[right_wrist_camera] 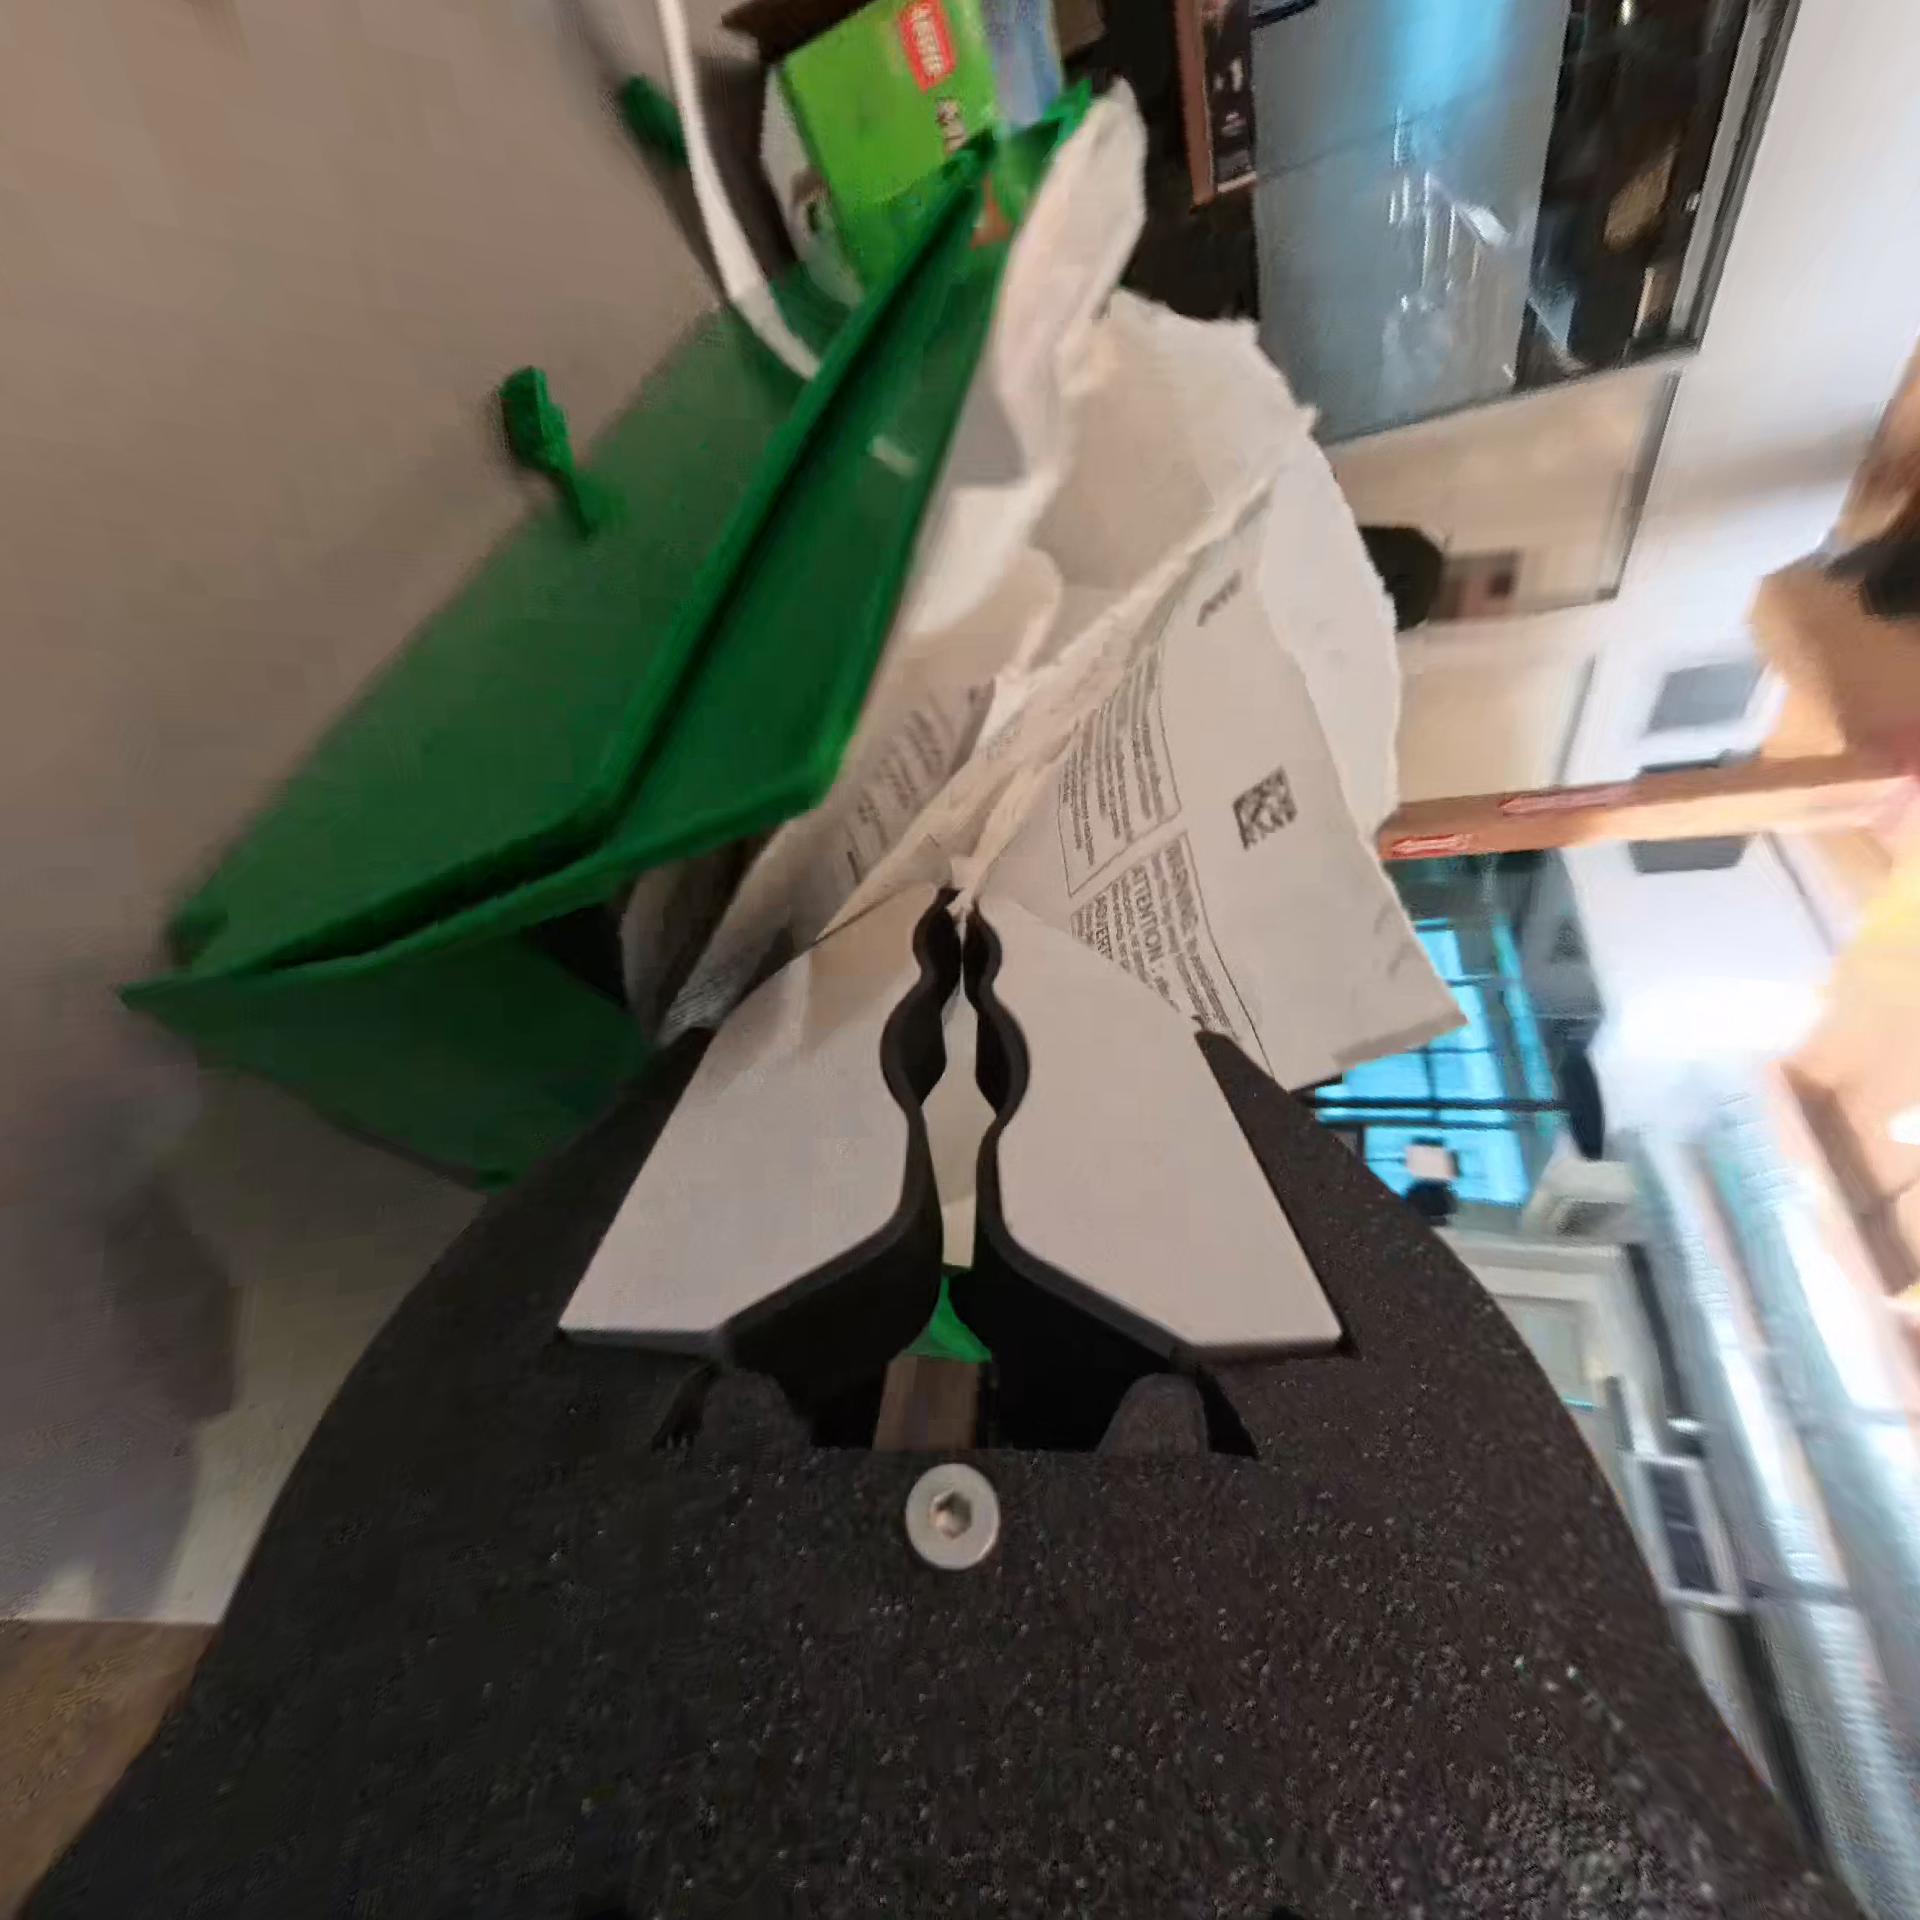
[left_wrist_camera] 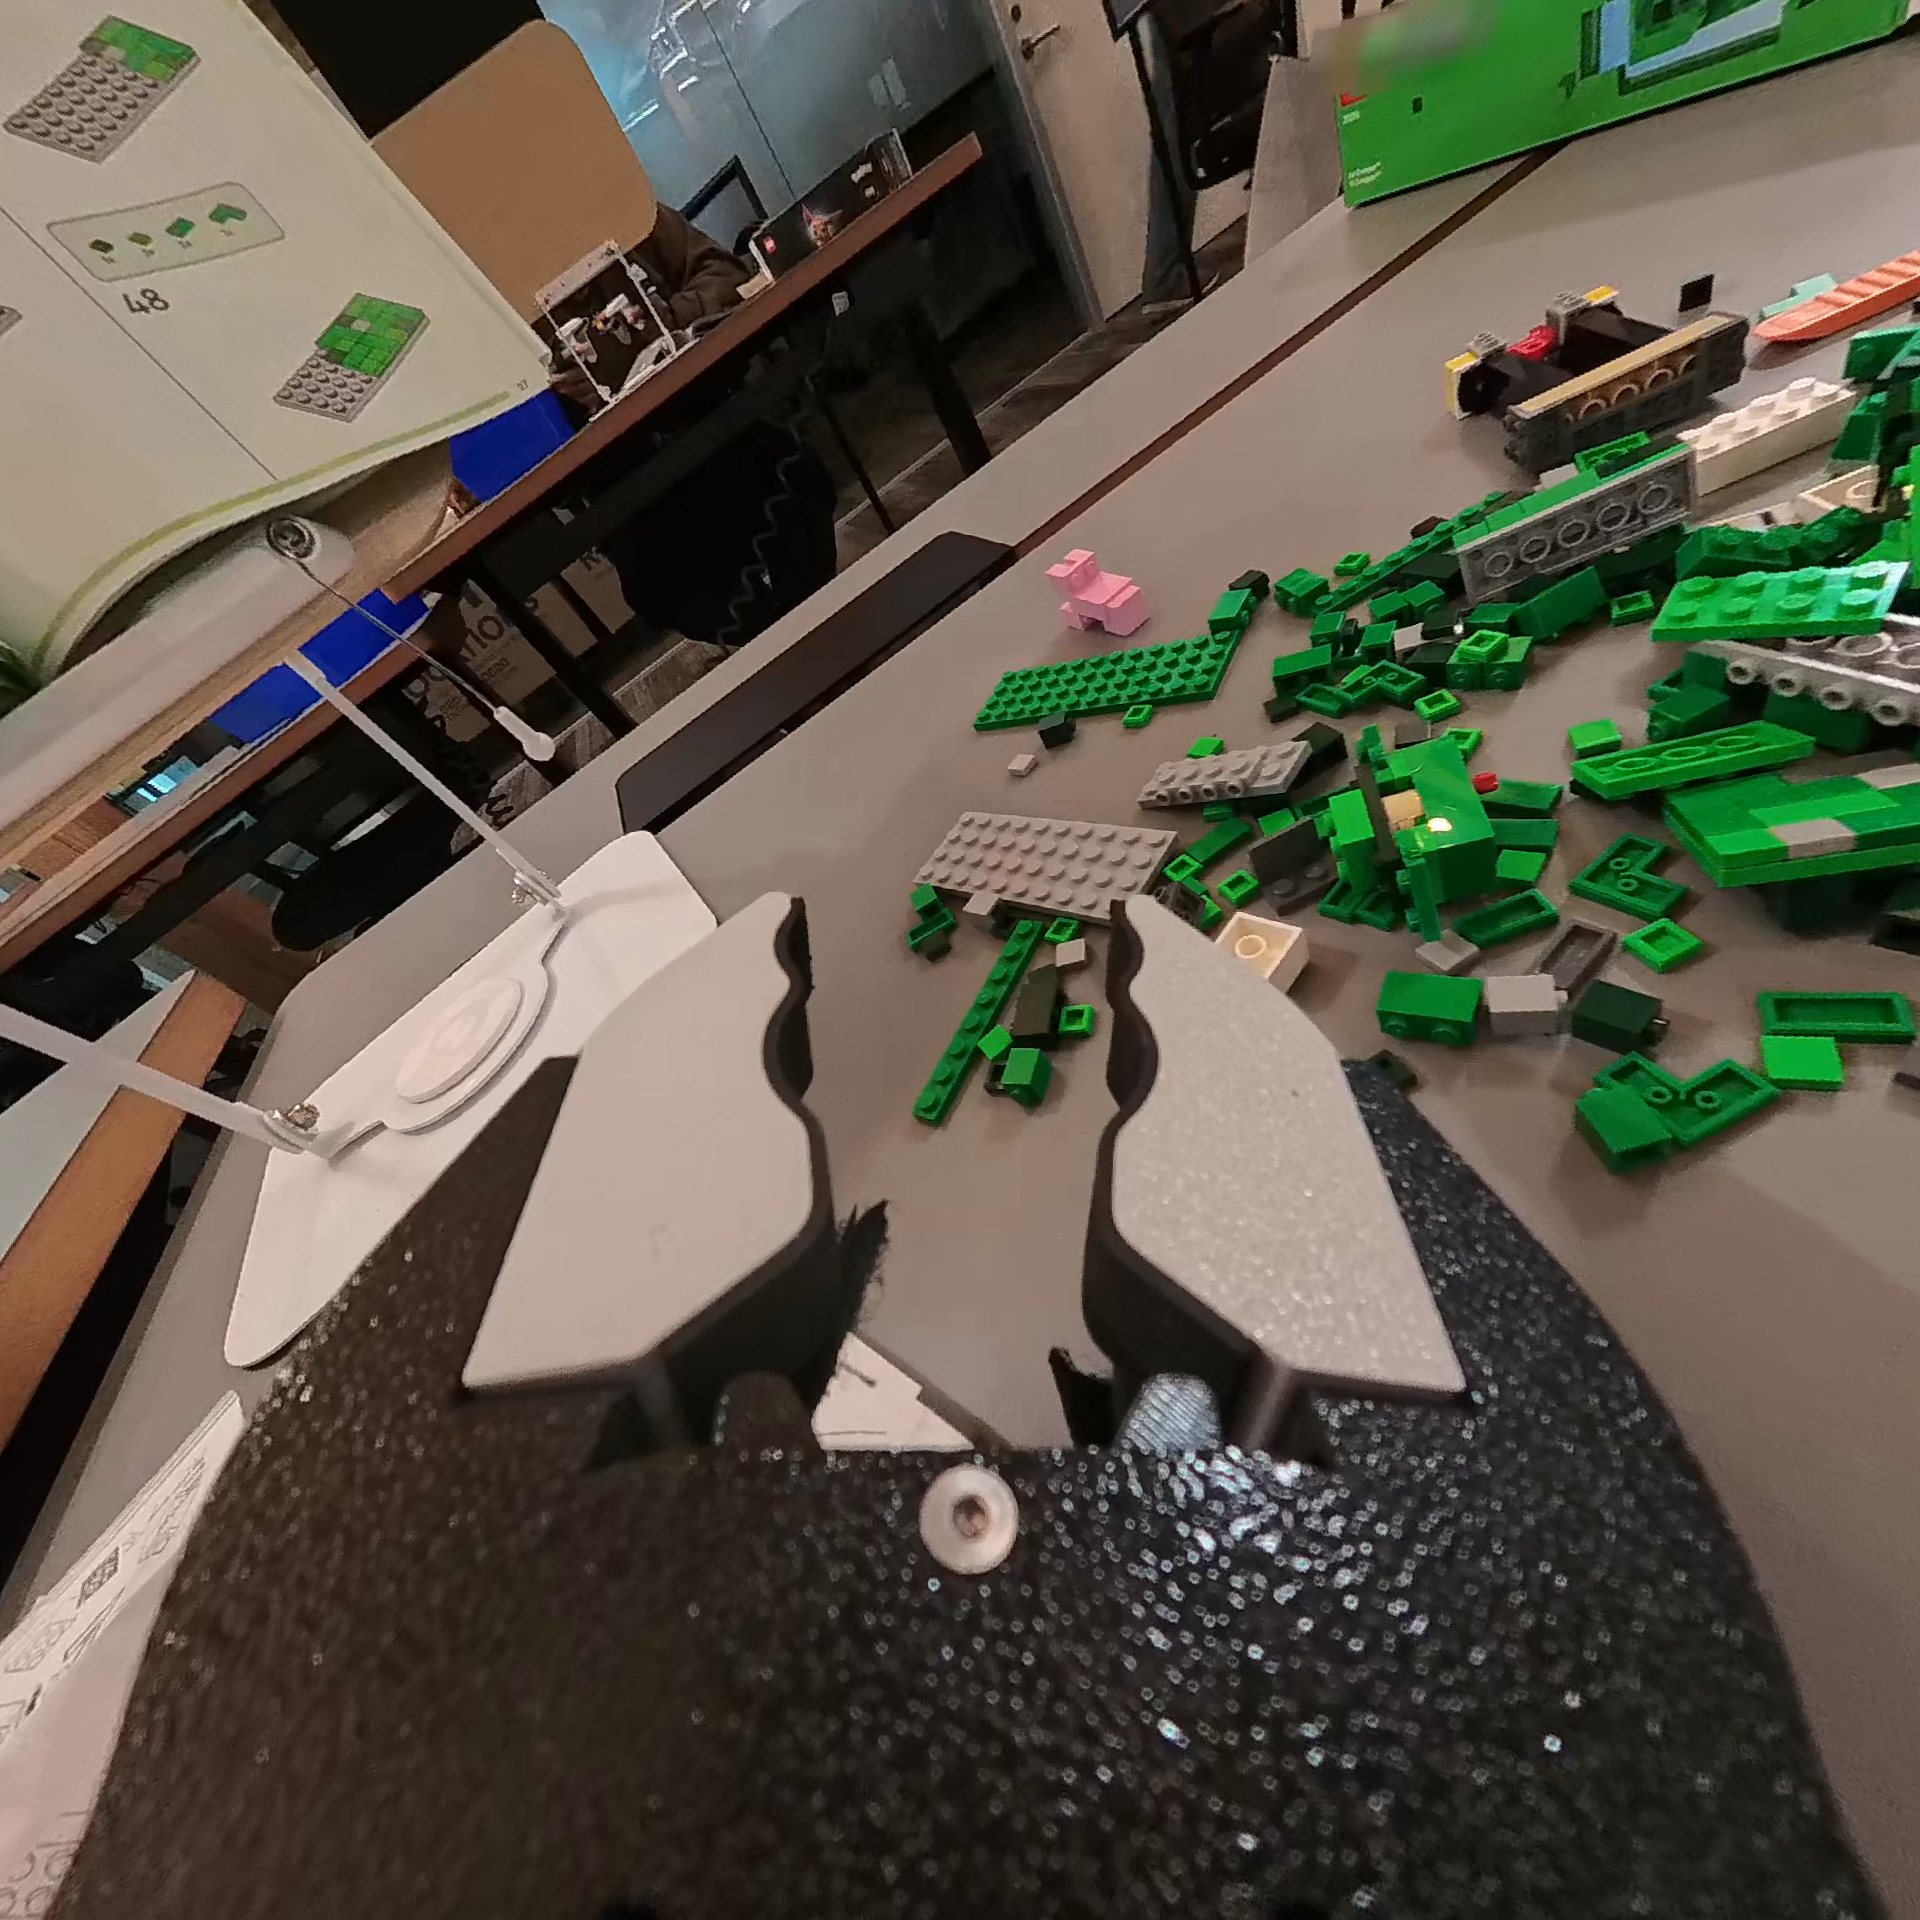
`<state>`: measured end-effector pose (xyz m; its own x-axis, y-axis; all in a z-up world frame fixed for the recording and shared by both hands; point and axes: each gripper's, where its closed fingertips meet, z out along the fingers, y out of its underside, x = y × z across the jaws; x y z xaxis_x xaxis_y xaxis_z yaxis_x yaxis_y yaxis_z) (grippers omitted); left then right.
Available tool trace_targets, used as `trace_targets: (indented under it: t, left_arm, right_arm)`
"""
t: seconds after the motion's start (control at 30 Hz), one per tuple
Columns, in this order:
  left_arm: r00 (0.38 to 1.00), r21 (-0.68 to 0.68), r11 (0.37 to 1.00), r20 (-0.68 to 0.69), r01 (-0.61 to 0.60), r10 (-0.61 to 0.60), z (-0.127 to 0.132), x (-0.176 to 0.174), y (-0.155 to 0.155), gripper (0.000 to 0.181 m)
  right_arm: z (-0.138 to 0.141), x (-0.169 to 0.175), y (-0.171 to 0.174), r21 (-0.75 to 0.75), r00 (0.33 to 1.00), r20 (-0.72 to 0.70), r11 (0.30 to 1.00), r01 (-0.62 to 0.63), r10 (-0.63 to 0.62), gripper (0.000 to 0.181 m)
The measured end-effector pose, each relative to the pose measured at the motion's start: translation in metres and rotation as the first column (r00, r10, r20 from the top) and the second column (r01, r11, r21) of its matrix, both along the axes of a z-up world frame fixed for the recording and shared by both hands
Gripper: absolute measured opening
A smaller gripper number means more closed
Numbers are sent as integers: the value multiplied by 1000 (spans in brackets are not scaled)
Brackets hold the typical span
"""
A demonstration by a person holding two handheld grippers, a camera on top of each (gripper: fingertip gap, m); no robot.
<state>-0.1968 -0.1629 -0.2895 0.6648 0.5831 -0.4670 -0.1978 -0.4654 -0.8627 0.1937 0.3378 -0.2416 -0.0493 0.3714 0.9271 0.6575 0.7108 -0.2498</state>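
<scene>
My left gripper (left_wrist_camera: 961, 920) is open and empty, low over the grey table (left_wrist_camera: 1143, 1299). Just ahead of its fingertips lie a long green strip plate (left_wrist_camera: 977, 1023), a grey studded plate (left_wrist_camera: 1044, 854) and small green bricks. A wide pile of green bricks (left_wrist_camera: 1558, 748) spreads to the right. My right gripper (right_wrist_camera: 956, 914) is shut on the torn edge of a white printed paper bag (right_wrist_camera: 1174, 665) and holds it up beside an open green cardboard box (right_wrist_camera: 582, 727). The right wrist view is turned sideways and blurred.
An open instruction booklet (left_wrist_camera: 208, 260) rests on a white wire stand (left_wrist_camera: 447, 1039) at the left. A pink brick pig (left_wrist_camera: 1101, 594), a black brick vehicle (left_wrist_camera: 1600, 379) and a green box (left_wrist_camera: 1579, 94) lie farther back. The table edge runs along the left.
</scene>
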Motion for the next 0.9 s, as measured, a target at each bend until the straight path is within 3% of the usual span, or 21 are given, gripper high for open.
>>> trace_targets:
  t: [0.17,0.73,0.8,0.9]
  left_arm:
    - [1000,-3,1000,-1,-2,2,0,0,0,54]
    - [1000,-30,999,-7,-13,12,-3,-1,0,54]
    - [1000,-31,999,-7,-14,13,-3,-1,0,54]
    - [1000,-32,999,-8,-14,14,-3,-1,0,54]
  right_arm:
    - [-6,-9,-9,1,998,44,999,-45,45,0]
    - [-14,-9,-17,-163,995,0,982,-99,101,0]
    - [-9,-8,-13,-180,995,-50,979,-92,84,0]
    - [20,0,4,-246,959,-279,969,-28,-43,0]
